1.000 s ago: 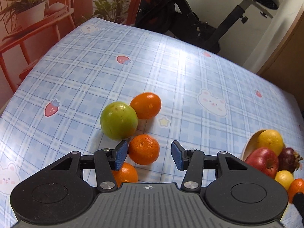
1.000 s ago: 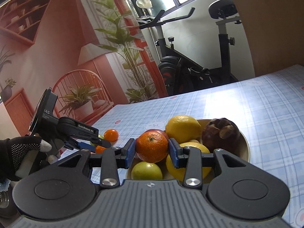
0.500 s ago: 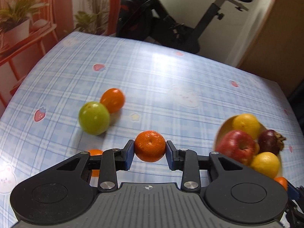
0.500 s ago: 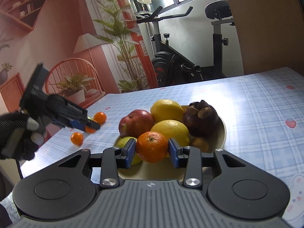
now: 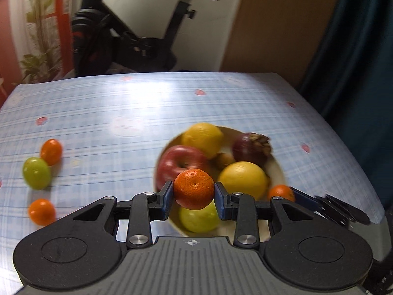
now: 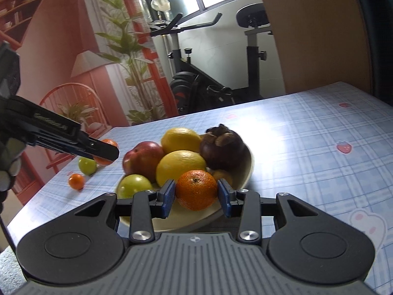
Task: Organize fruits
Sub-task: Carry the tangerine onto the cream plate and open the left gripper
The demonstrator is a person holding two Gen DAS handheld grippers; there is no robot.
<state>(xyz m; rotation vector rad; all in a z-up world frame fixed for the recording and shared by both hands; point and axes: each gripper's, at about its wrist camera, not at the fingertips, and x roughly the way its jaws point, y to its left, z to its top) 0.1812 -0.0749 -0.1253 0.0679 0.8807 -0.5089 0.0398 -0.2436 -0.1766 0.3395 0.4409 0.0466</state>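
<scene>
L claw [image 5: 194, 198]: closed on a small round orange mandarin [image 5: 194, 188], blue pads on its two sides; jaws have just been closing, fruit betw. them. Held above the near rim of the bowl.
R claw [image 6: 196, 195]: narrow, pads pinching a 2nd orange mandarin [image 6: 196, 189] at its widest part; over the bowl's near edge.
Bowl: cream round ceramic bowl [image 5: 280, 169], centre-right on the blue-checked counter [image 5: 122, 103]. Holds a red apple [image 5: 181, 162], two yellow lemons [image 5: 242, 178], a dark purple mangosteen [image 5: 250, 146], a green apple [image 5: 199, 217]. Nearly full, fruit heaped.
Loose fruit: green apple [image 5: 36, 173] touching an orange mandarin [image 5: 51, 152], another orange mandarin [image 5: 41, 211] just beside, all well apart from bowl on its left.
Handling (est.): mandarins light, skin soft & a bit loose, bruises if squeezed hard; round, so rolls once let go. Best hold: across the equator, pads on opp. sides, as now. Apples heavier, hard, waxy, more slippery; need a wider claw, grip at the widest part.
Step (est.): both mandarins on approach to bowl, not yet set down.
Risk (est.): heap is rounded; a mandarin dropped on top may roll off over the rim. Lower into a gap betw. fruit, then ease open. Both claws near the same rim, may bump.
Blur: L view smeared, small detail unclear.
</scene>
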